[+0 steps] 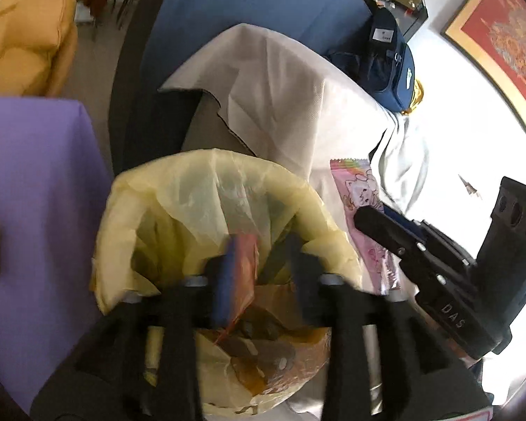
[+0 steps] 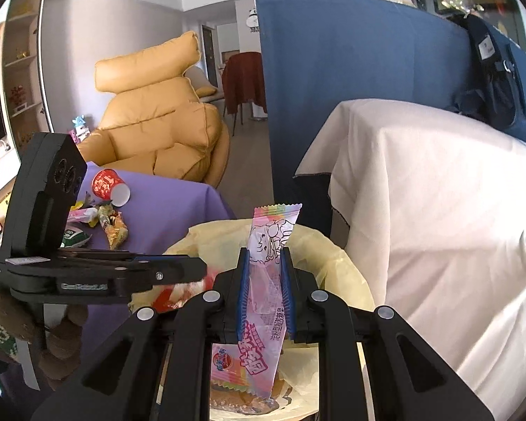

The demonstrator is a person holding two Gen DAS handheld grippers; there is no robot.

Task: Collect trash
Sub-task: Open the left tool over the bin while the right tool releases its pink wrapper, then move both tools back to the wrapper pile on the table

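Wrapper [image 2: 268, 280], pink: clamped in right gripper [image 2: 264, 273] above bin bag [image 2: 336, 256]; left gripper [image 1: 259, 270] parted. Risk: early release lands it outside rim.

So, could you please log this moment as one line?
right claw: shut on pink wrapper | left claw: open | both over bin
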